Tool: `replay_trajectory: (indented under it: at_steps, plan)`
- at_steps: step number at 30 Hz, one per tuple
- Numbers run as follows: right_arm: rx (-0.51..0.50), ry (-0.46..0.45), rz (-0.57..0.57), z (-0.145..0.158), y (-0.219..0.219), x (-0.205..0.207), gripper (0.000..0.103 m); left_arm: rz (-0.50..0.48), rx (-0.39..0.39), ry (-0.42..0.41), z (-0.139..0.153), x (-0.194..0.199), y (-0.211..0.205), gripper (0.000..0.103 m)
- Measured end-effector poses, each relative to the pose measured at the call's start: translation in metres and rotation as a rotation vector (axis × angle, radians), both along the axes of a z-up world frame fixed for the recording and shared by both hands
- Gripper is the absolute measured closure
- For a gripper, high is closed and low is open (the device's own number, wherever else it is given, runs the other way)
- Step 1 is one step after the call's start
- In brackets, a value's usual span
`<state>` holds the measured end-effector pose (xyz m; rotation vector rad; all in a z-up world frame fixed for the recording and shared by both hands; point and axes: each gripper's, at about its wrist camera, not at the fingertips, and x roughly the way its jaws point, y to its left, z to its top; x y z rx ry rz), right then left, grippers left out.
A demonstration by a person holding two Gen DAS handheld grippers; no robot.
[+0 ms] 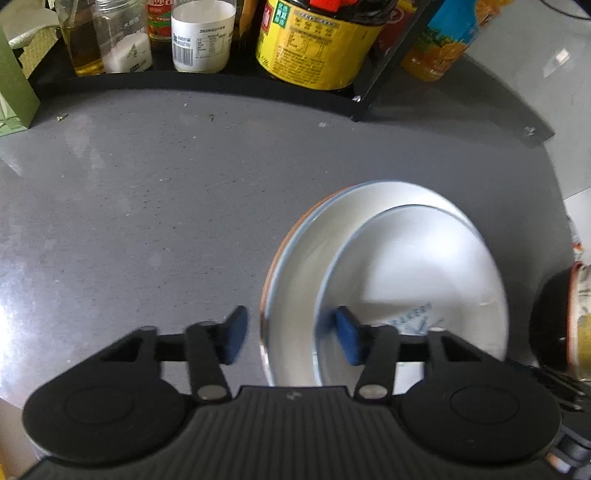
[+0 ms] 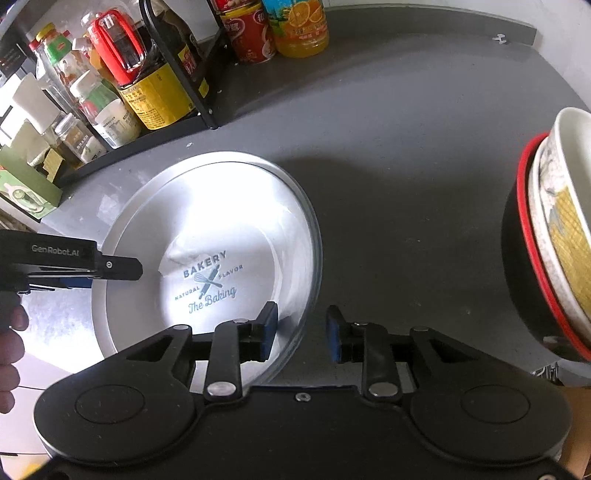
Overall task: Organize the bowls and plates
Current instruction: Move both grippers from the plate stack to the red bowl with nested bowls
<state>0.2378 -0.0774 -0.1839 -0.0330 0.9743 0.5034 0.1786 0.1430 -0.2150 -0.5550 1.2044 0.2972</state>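
- White plates (image 2: 207, 236) lie stacked on the grey table (image 2: 388, 177): the top one carries a blue bakery print, with the rim of a larger plate showing beneath it in the left wrist view.
- Nested bowls (image 2: 554, 236), a black one with a red rim outermost, stand apart at the right edge.
- My reading is that the sorting is well along, plates in one pile and bowls in another; whether more crockery waits out of view I cannot tell.
- Left gripper (image 1: 291, 336) is spread open, straddling the near-left rim of the plates without clamping.
- Right gripper (image 2: 301, 332) is likewise open, one pad over the plate rim and one over bare table.
- Glossy table, a few crumbs; a black rack (image 2: 192, 92) of sauce bottles and jars stands at the back, with a juice bottle (image 2: 301, 26) beside it.
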Motion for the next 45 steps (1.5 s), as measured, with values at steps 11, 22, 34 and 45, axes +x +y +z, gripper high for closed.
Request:
replay_trajectory:
  at_steps: [11,22,34,45]
  plan:
    - [0.056,0.042,-0.02,-0.006,0.001,0.012,0.075,0.03,-0.045,-0.004,0.0,-0.003,0.009,0.069]
    - [0.052,0.052,-0.022,-0.009,0.008,0.016,0.069,0.013,-0.035,0.004,0.0,0.0,0.01,0.07]
    - [0.083,-0.008,-0.017,0.019,-0.007,0.01,0.024,0.042,0.025,0.029,0.021,0.003,0.005,0.053]
    - [0.126,-0.13,0.066,0.07,-0.037,0.002,0.003,0.073,0.063,-0.071,0.063,0.001,-0.03,0.034]
